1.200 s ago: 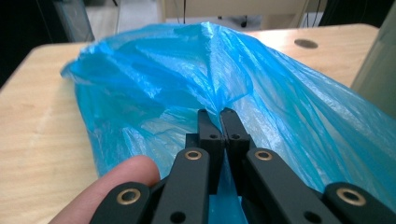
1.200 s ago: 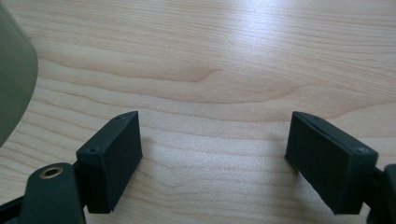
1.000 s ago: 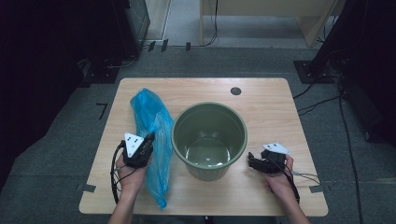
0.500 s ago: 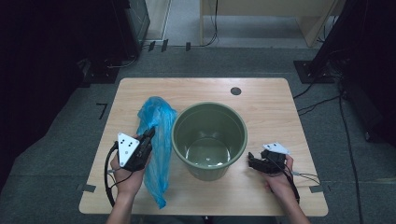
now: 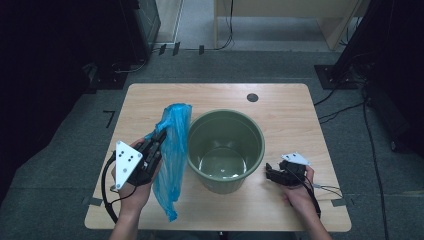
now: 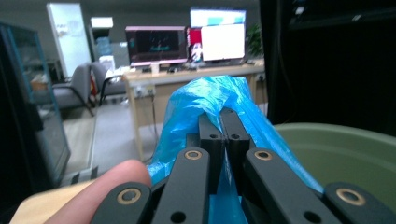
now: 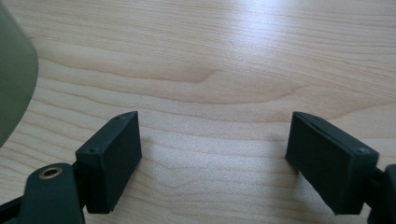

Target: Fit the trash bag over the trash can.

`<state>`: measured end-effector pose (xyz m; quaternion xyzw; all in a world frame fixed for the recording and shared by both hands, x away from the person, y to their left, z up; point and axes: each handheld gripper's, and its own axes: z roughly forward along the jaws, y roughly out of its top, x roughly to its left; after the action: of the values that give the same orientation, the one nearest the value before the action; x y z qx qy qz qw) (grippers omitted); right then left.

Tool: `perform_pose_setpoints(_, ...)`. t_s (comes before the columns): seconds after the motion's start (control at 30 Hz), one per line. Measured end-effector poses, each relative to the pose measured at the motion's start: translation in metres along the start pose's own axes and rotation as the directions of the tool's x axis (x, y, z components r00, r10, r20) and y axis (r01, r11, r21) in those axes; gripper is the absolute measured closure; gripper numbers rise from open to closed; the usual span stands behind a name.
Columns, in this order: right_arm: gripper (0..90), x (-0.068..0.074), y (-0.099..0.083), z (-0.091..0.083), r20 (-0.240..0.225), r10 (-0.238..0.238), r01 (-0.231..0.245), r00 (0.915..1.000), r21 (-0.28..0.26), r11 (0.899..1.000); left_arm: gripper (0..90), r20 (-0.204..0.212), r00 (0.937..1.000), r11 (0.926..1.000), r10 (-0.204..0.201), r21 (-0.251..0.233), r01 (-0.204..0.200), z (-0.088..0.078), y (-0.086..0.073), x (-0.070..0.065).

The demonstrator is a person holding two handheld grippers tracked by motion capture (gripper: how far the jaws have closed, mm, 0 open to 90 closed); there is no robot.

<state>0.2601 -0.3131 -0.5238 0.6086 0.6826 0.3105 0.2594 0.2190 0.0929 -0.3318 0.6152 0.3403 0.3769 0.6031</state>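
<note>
- Your left gripper (image 5: 159,138) has its jaws fully closed on the blue bag (image 5: 172,150); in the left gripper view the film (image 6: 210,100) is pinched flat between them.
- The bag hangs lifted just left of the green bucket (image 5: 226,150), and its lower end reaches the bench (image 5: 280,107) near the front edge.
- Your right gripper (image 5: 272,173) rests on the bench, right of the bucket, with the jaws wide apart and nothing between them (image 7: 212,154).
- The bag is thin, soft and very light, I think; it will fold, swing and slip easily, so hold it near the mouth edge and take a second point with the free jaws to spread it.
- The bucket looks stiff and stable, with an open rim.
- The bench is smooth light wood; around it you have grey floor, cables and dark equipment.
</note>
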Motion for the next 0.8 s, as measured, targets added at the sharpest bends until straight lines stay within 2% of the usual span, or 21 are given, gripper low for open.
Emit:
perform_pose_setpoints(0.17, 17.8, 0.000, 0.000, 0.000, 0.000, -0.001, 0.001, 1.0000, 0.001, 1.000, 89.6, 0.046, 0.9989, 0.9989, 0.007, -0.046, -0.005, -0.002, 0.027, -0.006)
perform_pose_setpoints(0.33, 17.8, 0.000, 0.000, 0.000, 0.000, 0.000, 0.000, 1.0000, -0.001, 1.000, 89.7, 0.106, 0.9943, 0.9966, 0.012, -0.082, -0.004, -0.004, 0.050, -0.011)
perform_pose_setpoints(0.47, 17.8, 0.000, 0.000, 0.000, 0.000, 0.000, 0.000, 1.0000, -0.001, 1.000, 89.6, 0.187, 0.9823, 0.9930, -0.009, -0.114, 0.030, -0.008, 0.065, -0.015)
perform_pose_setpoints(0.6, 17.8, 0.000, 0.000, 0.000, 0.000, 0.001, -0.001, 1.0000, -0.001, 1.000, 89.6, 0.217, 0.9762, 0.9911, 0.001, -0.130, 0.028, -0.012, 0.075, -0.019)
perform_pose_setpoints(0.7, 17.9, 0.000, 0.000, 0.000, 0.000, 0.002, -0.002, 1.0000, 0.000, 1.000, 89.6, 0.270, 0.9630, 0.9903, 0.000, -0.134, 0.037, -0.016, 0.083, -0.022)
perform_pose_setpoints(0.8, 17.8, 0.000, 0.000, 0.000, 0.000, 0.001, -0.001, 1.0000, -0.001, 1.000, 89.6, 0.300, 0.9538, 0.9896, 0.013, -0.141, 0.031, -0.021, 0.089, -0.026)
